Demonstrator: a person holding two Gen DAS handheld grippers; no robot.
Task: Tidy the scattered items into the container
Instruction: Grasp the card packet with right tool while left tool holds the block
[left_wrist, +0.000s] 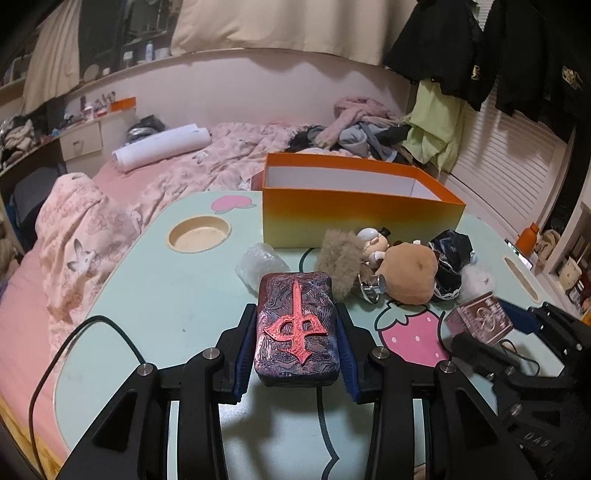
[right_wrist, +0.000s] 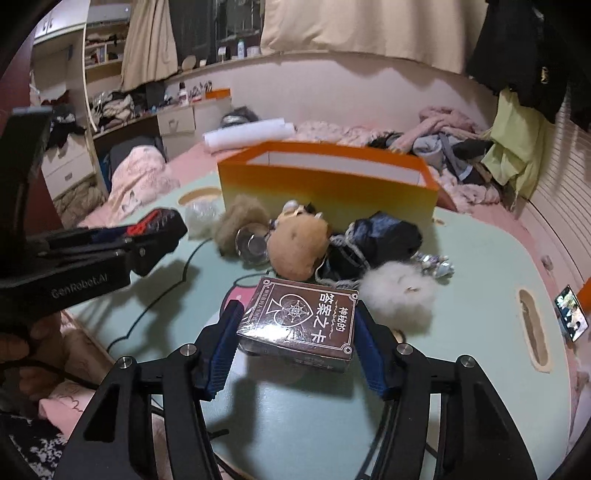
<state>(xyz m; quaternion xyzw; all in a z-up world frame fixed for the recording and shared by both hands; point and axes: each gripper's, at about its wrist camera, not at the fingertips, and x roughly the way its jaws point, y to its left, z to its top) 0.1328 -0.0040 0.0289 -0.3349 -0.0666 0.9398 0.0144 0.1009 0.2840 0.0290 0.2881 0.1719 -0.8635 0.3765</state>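
Note:
My left gripper (left_wrist: 295, 310) is shut on a dark block with a raised red symbol (left_wrist: 295, 325), held just above the mint table (left_wrist: 147, 295). In the right wrist view the left gripper (right_wrist: 159, 225) sits at the left with that block. My right gripper (right_wrist: 299, 310) has its blue pads against both sides of a brown card box (right_wrist: 299, 321), also seen at the far right, card box (left_wrist: 480, 321). Behind them stands the open orange box (left_wrist: 354, 218) (right_wrist: 325, 192), its white inside showing nothing.
Between the grippers and the orange box lie a brown plush (right_wrist: 295, 243), a tan fur tuft (right_wrist: 240, 221), dark fabric (right_wrist: 380, 236), a white pompom (right_wrist: 399, 295) and a clear wrapped lump (left_wrist: 260, 264). A phone (right_wrist: 572, 314) lies at the table's right edge. Bedding surrounds the table.

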